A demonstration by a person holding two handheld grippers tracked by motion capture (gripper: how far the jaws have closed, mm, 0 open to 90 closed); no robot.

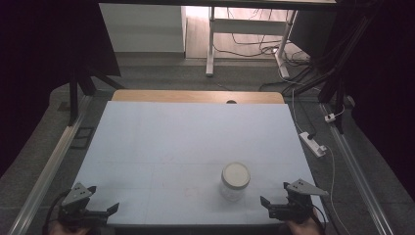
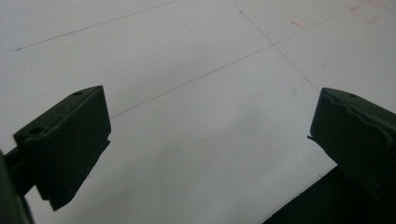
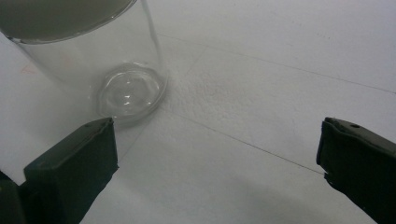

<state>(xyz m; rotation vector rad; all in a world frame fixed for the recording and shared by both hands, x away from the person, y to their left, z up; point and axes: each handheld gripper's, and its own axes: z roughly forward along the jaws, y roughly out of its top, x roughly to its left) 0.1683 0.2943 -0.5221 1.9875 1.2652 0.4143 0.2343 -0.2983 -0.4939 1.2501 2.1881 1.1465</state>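
Note:
A clear glass jar [image 1: 235,181] with a pale lid stands upright on the white table [image 1: 186,142], near the front edge and right of centre. My right gripper [image 1: 266,204] rests at the front right corner, a short way right of the jar, open and empty. In the right gripper view the jar [image 3: 116,70] stands just past the left jaw, apart from it, and the gripper [image 3: 215,163] has only table between its jaws. My left gripper [image 1: 111,209] sits at the front left corner, open, far from the jar. In the left gripper view that gripper [image 2: 210,140] looks onto bare white surface.
A wooden strip [image 1: 195,96] with a small dark hole runs along the table's far edge. Metal rails [image 1: 54,161] flank both sides. A white power strip [image 1: 313,143] and cables lie on the floor to the right, desk legs [image 1: 210,44] beyond.

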